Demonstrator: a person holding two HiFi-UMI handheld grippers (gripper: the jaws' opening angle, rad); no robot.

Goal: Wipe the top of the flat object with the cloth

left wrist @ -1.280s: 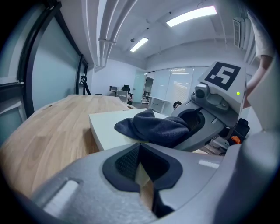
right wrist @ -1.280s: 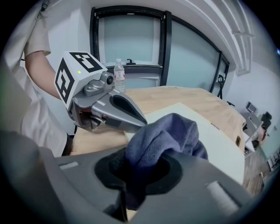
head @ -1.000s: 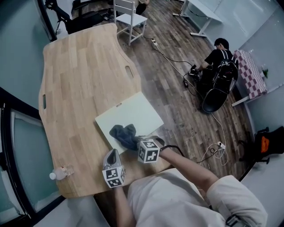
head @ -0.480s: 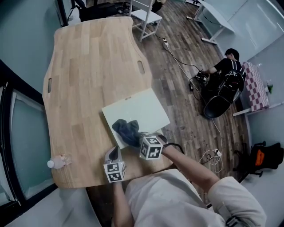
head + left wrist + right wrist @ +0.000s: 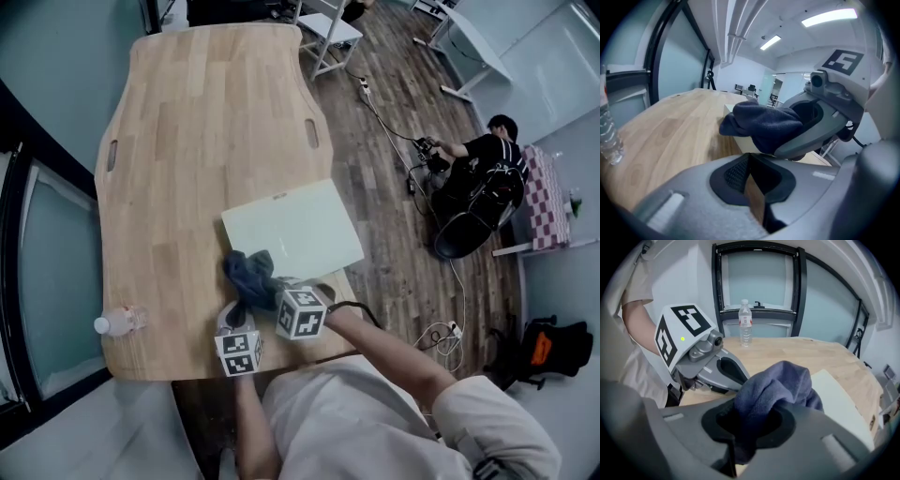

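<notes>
Wooden table (image 5: 187, 141), long axis running away from the person; the task's flat object, a pale rectangular board (image 5: 300, 230), lies near its right edge, close to the person, with its long axis roughly across the view and slightly skewed. Nearly all of the board's bare top stretches forward and rightward from the dark blue cloth (image 5: 246, 272), which is bunched over the board's near-left corner; the coming stroke should therefore, by judgement, run away from the person and to the right. Right gripper (image 5: 267, 286): the nearer tool, reaching in from the near side; jaws clamped on a fold of the cloth, whose bulk bulges out beyond the tips over the board. Left gripper (image 5: 234, 317): just beside the cloth on its near-left side, over bare table, off the board; jaws drawn together with nothing between them. Clear water bottle (image 5: 117, 322): at the table's near-left edge, well apart from the board.
</notes>
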